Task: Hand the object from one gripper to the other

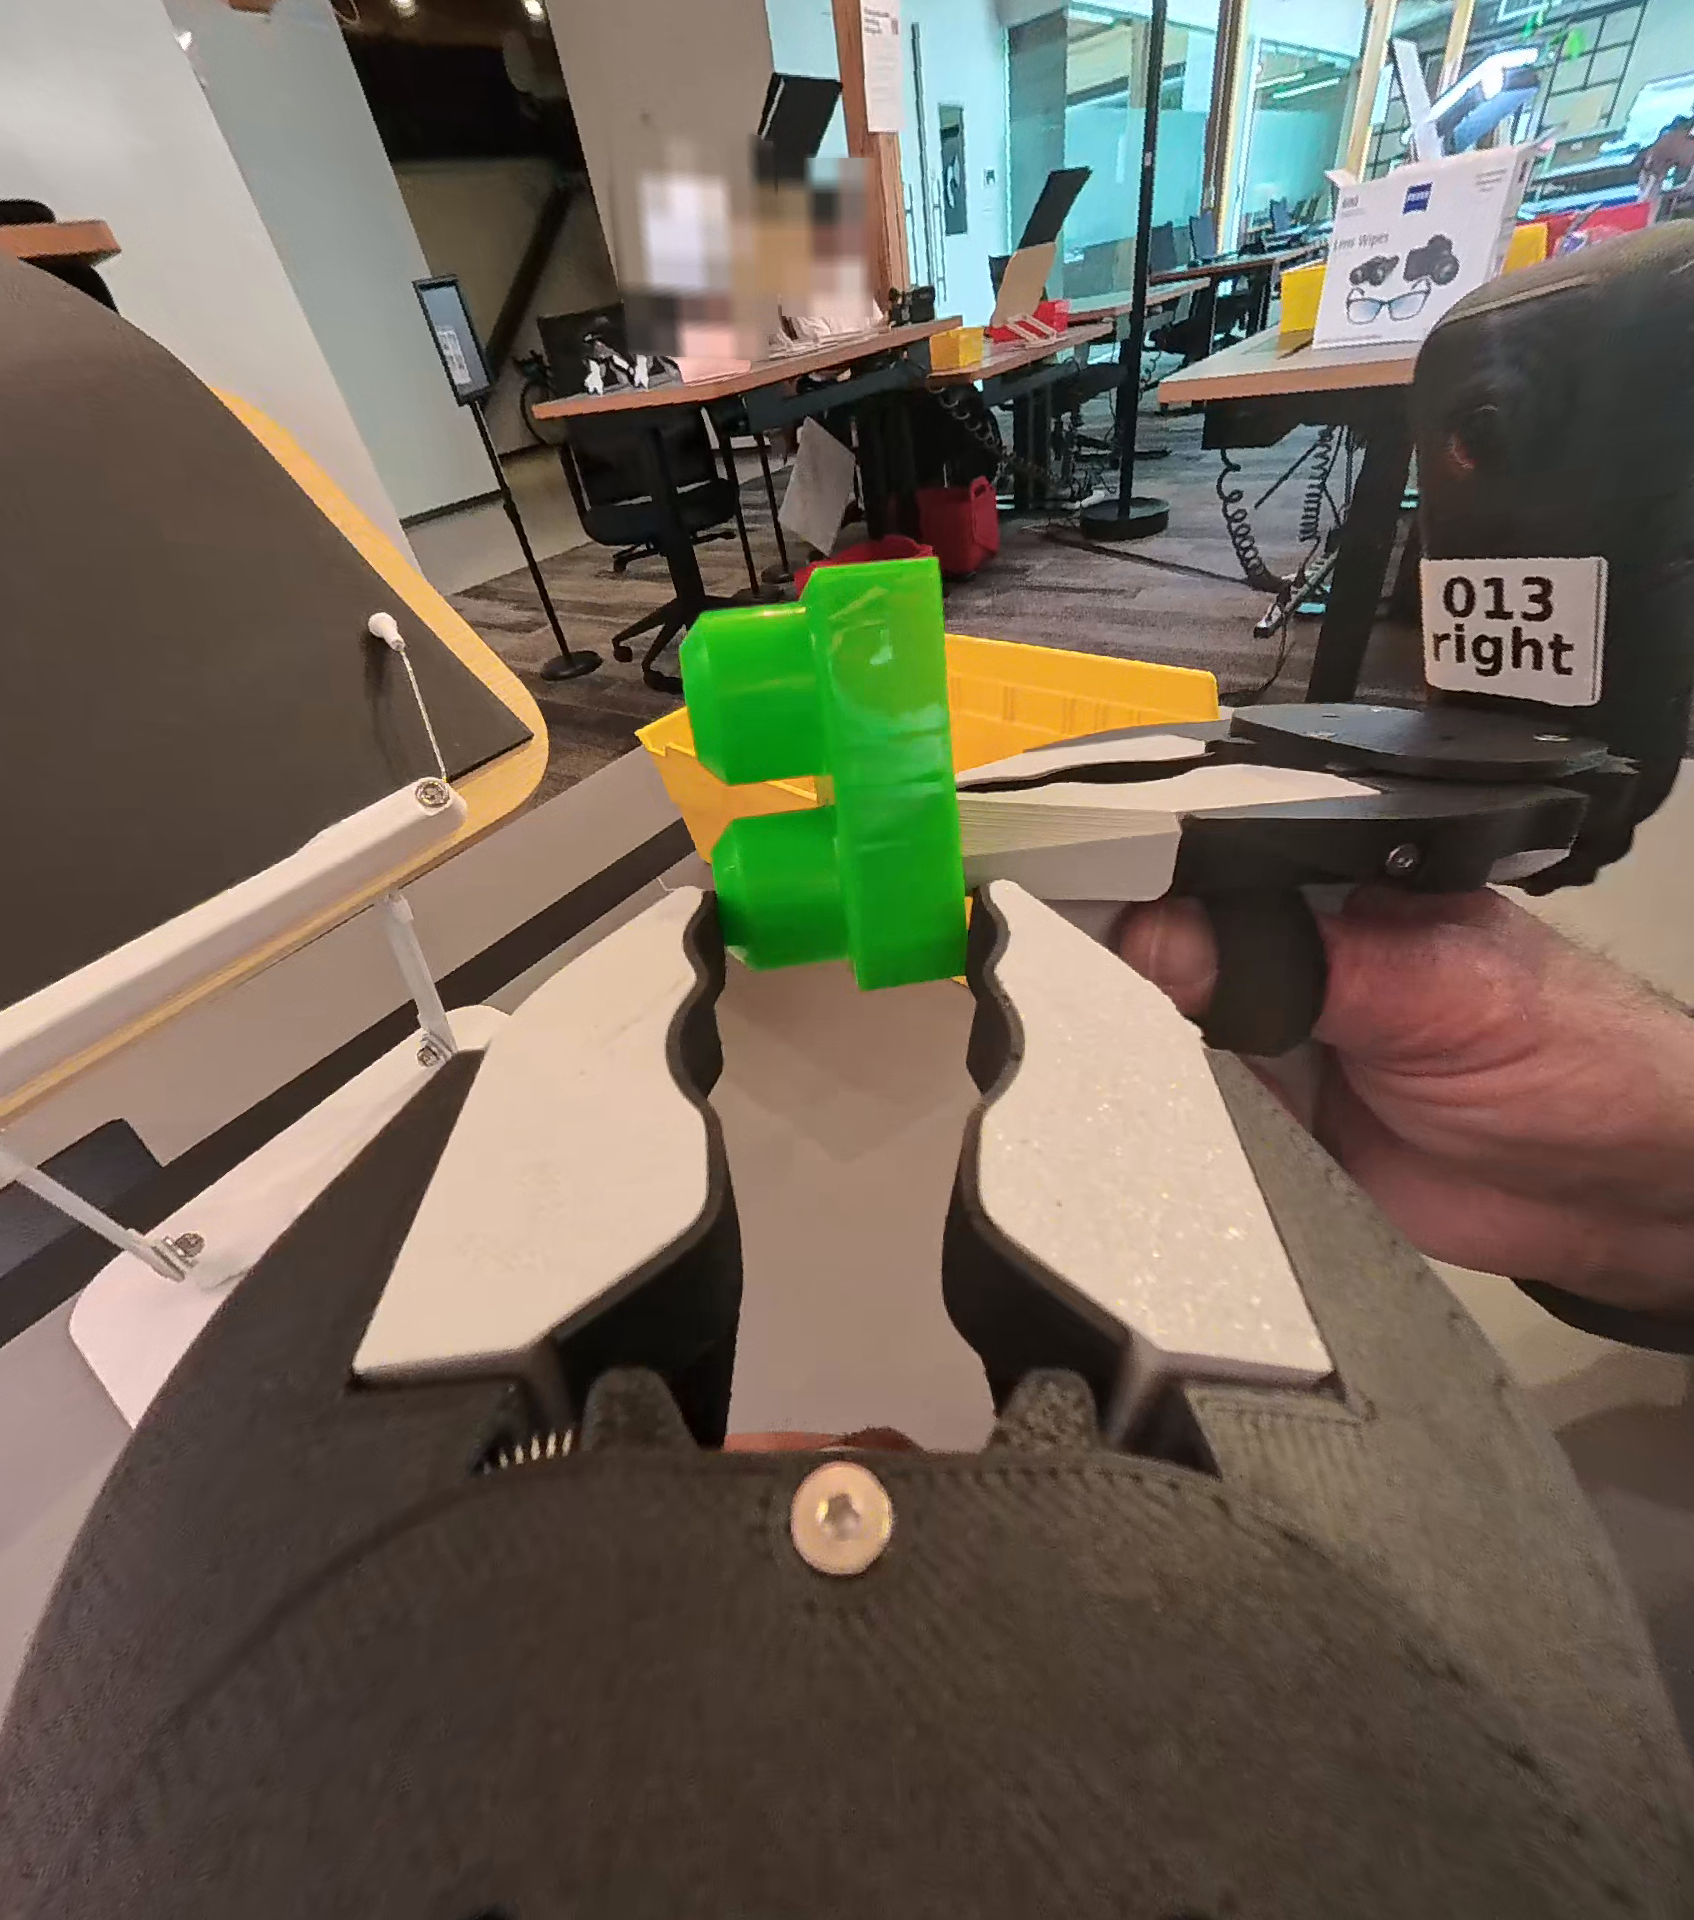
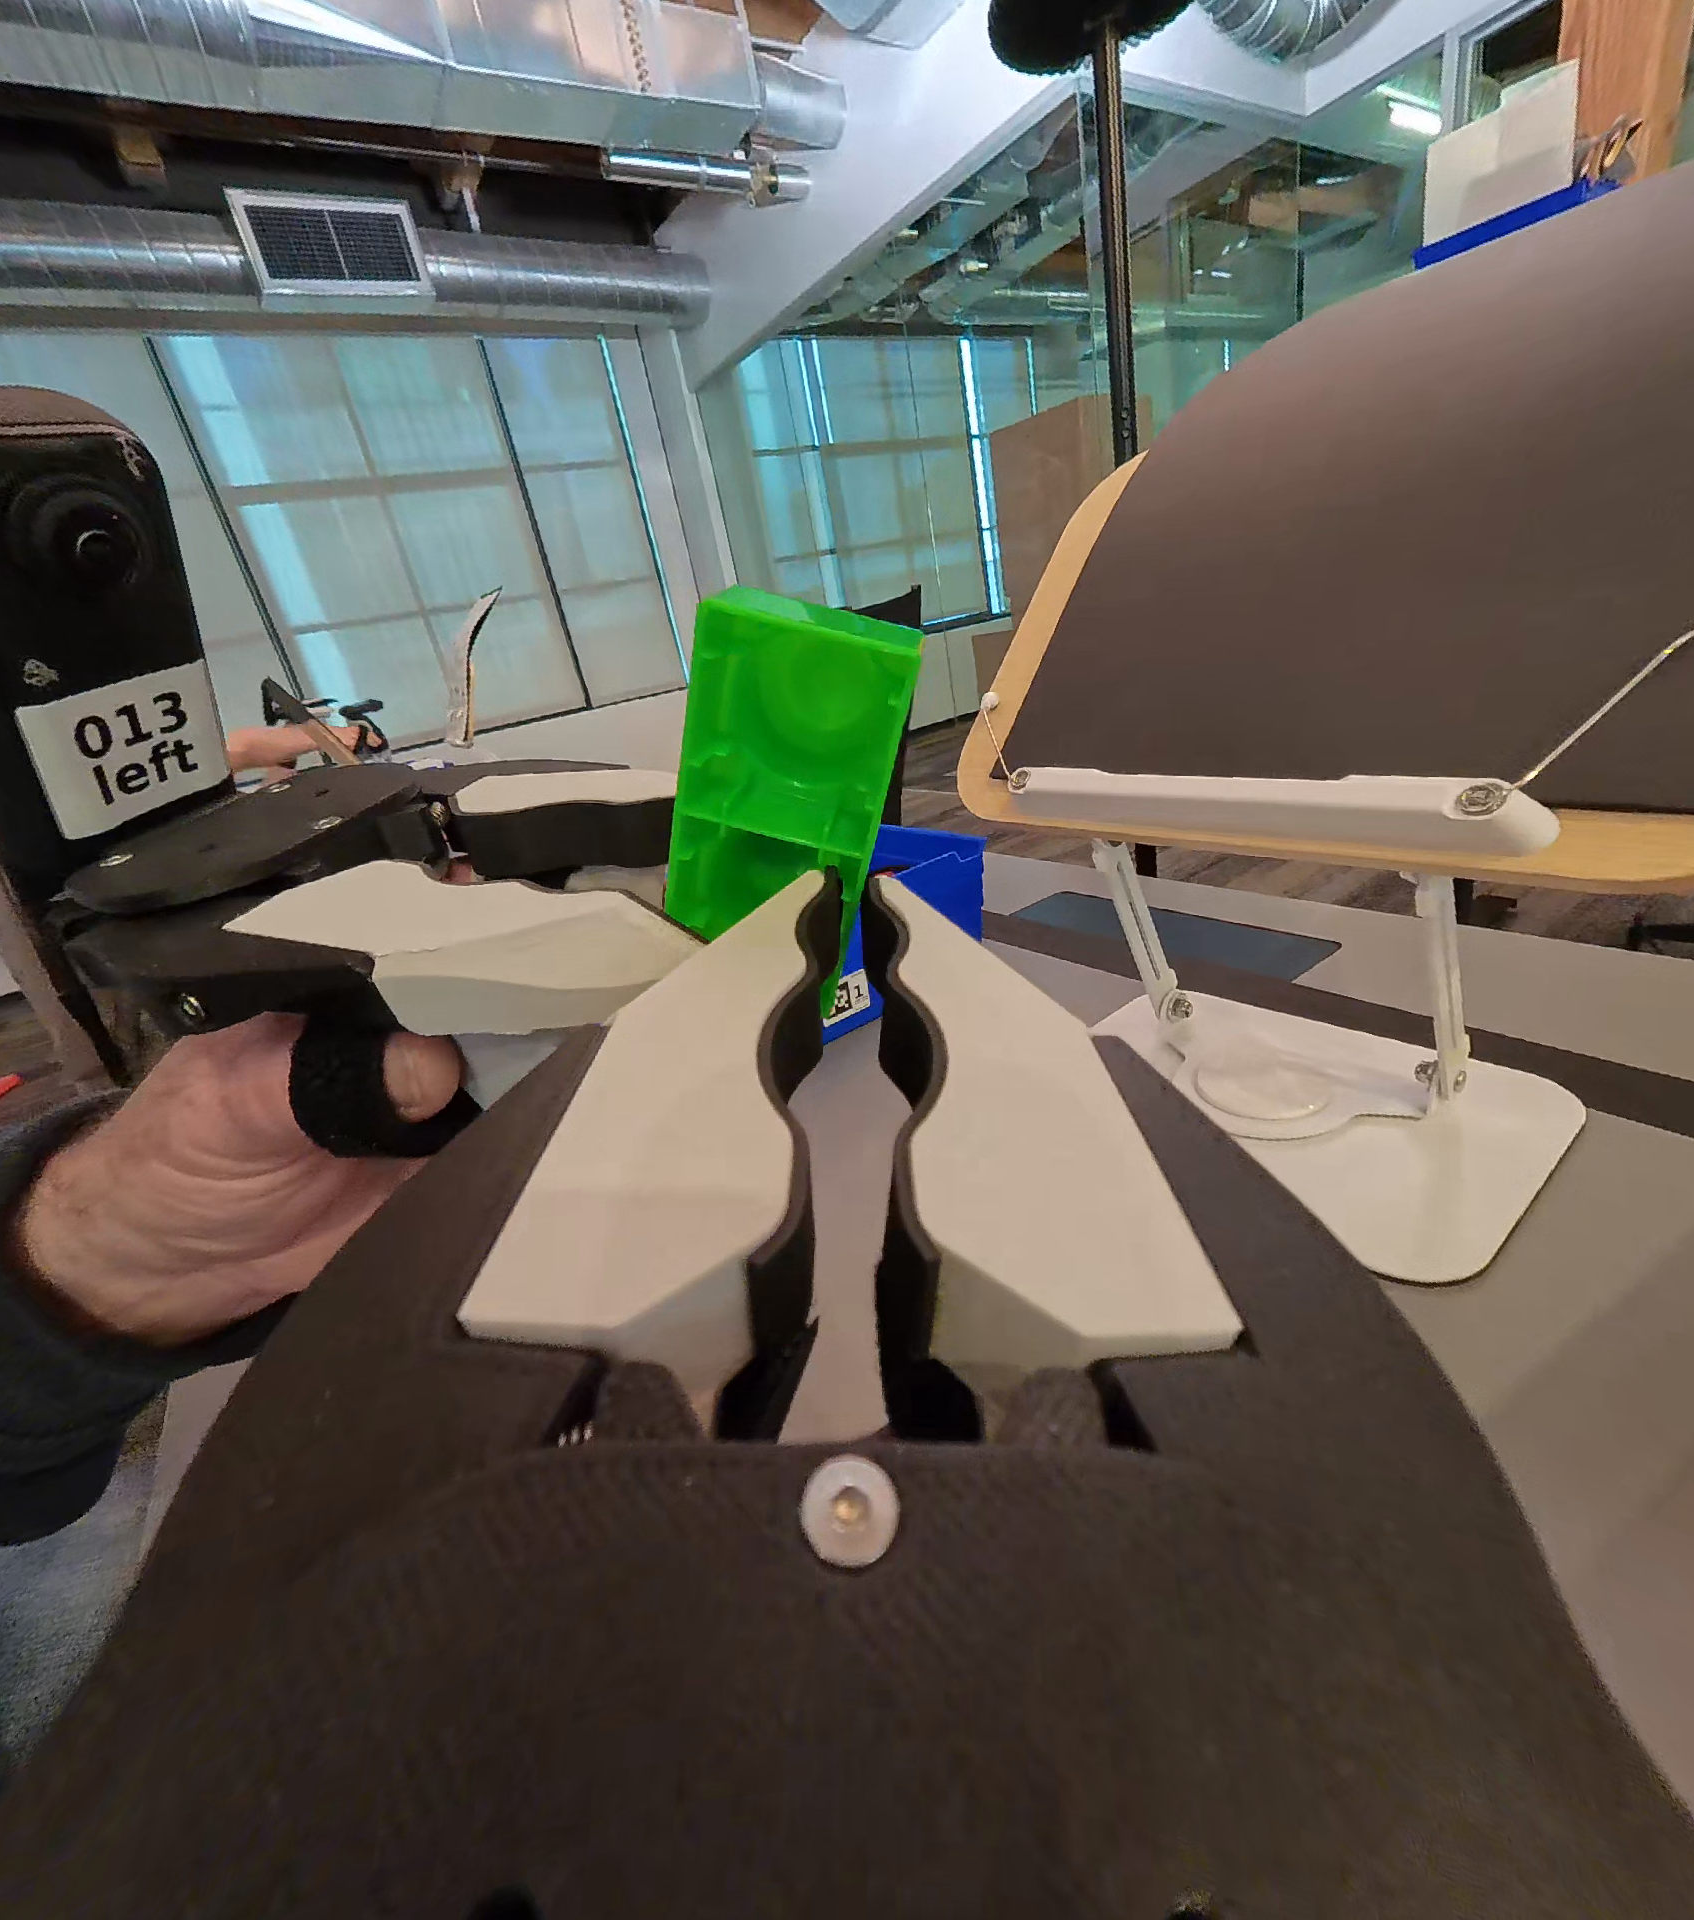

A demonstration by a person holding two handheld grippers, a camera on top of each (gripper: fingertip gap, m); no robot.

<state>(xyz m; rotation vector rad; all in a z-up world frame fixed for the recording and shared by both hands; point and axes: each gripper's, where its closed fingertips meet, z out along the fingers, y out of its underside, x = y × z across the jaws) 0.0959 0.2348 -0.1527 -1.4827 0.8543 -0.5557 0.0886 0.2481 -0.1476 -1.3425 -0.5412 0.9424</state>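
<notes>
Right now the green block (image 1: 827, 774), a large two-stud toy brick, hangs in the air above the grey worktop (image 2: 1601, 1351), caught between both tools at once. The right gripper (image 2: 848, 883) has its fingers drawn nearly together, pinching a thin wall at the block's lower edge; in the left wrist view those same fingers reach in from the right and meet the flat back of the brick. The left gripper (image 1: 838, 920) holds its fingers spread wide, the tips sitting either side of the block's bottom end. One tip looks to touch the lower stud, the other stands just beside the flat side, but I cannot tell whether they press on it yet.

My guess is that the block is turned on its side so that its broad faces are offered to the incoming fingers, while the right pair keeps to a narrow edge out of their way. That would leave room for both grips at the crossover.

A yellow bin (image 1: 1082, 691) sits behind the block on the worktop, and a blue bin (image 2: 926, 883) lies beyond it from the other side. A tilted book stand (image 2: 1342, 790) on a white base stands near, clear of the exchange.
</notes>
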